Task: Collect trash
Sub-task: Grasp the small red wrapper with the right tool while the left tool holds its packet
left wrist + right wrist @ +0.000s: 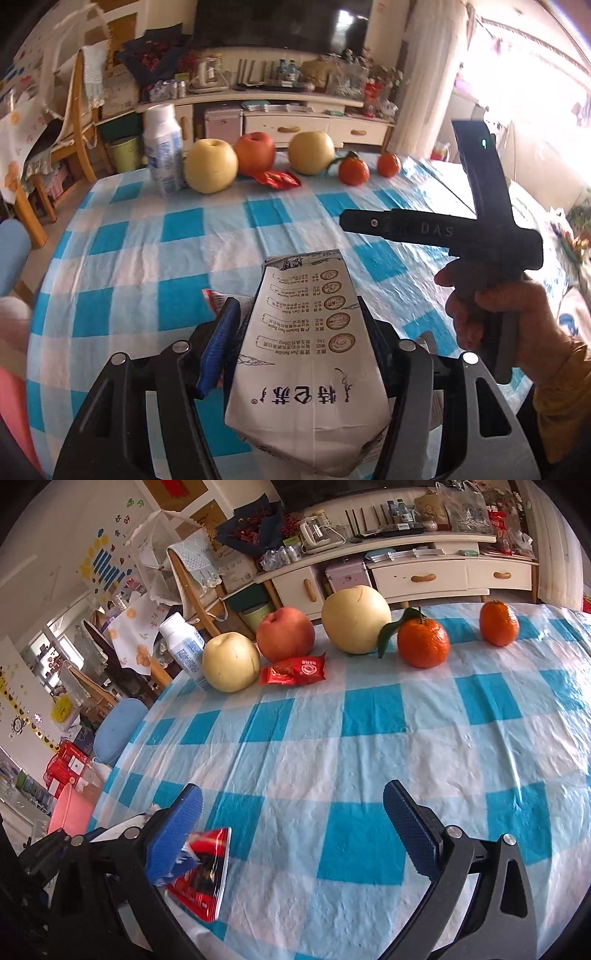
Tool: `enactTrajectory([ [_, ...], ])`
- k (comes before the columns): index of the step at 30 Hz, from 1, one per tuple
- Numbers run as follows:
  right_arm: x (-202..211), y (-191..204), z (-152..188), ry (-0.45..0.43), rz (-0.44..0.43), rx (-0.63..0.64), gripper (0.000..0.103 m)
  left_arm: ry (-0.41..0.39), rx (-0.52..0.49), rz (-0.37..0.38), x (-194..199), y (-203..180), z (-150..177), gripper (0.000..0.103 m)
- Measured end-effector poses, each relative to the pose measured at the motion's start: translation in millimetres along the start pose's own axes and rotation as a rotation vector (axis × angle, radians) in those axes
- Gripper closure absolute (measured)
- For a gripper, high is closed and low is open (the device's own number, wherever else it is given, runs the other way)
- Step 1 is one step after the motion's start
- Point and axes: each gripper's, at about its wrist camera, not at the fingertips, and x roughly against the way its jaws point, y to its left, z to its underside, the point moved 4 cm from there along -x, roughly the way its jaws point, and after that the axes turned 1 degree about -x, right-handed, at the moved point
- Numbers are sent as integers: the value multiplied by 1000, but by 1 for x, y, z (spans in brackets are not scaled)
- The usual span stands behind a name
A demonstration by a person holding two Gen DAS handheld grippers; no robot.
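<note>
My left gripper (299, 332) is shut on a white milk carton (306, 350), held tilted above the blue-checked tablecloth (147, 258). A red-and-white wrapper (214, 295) peeks out beside its left pad. My right gripper (295, 830) is open over the cloth, and a crumpled red wrapper (207, 871) lies just inside its left finger (177, 834), with no pad pressing on it. From the left wrist view the right gripper shows side-on at the right, held in a hand (491, 314). Another red wrapper (291, 670) lies by the fruit at the far edge.
Along the far edge stand a white bottle (184, 646), two pears (231, 662), an apple (284, 633) and two tangerines (423, 640). A pink bucket (70, 812) sits on the floor at the left, beside a blue stool (118, 731). A wooden chair (77, 122) stands beyond the table.
</note>
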Motion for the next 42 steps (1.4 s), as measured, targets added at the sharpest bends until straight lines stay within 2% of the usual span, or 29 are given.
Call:
enactTrajectory([
  [3, -14, -1, -14, -4, 2, -5, 6, -19, 40, 1, 4, 17, -3, 42],
  [7, -40, 1, -38, 11, 1, -1, 19, -21, 84, 8, 2, 35, -2, 42],
  [17, -93, 14, -85, 39, 66, 51, 19, -22, 129, 24, 1, 54, 1, 42],
  [23, -113, 19, -93, 58, 88, 63, 19, -23, 149, 29, 3, 59, 2, 42],
  [26, -121, 22, -94, 63, 141, 95, 20, -23, 157, 33, 2, 60, 2, 42],
  [27, -124, 24, -95, 64, 150, 104, 23, -23, 160, 35, 3, 61, 2, 42],
  [29, -129, 26, -95, 73, 178, 128, 36, -24, 161, 35, 3, 61, 3, 42],
  [33, -135, 27, -89, 78, 230, 173, 48, -24, 169, 37, 3, 63, 3, 42],
  [36, -134, 27, -85, 68, 267, 205, 72, -26, 171, 34, 4, 64, 3, 42],
  [42, -124, 20, -79, 54, 249, 195, 76, -32, 182, 34, 5, 66, 2, 42],
])
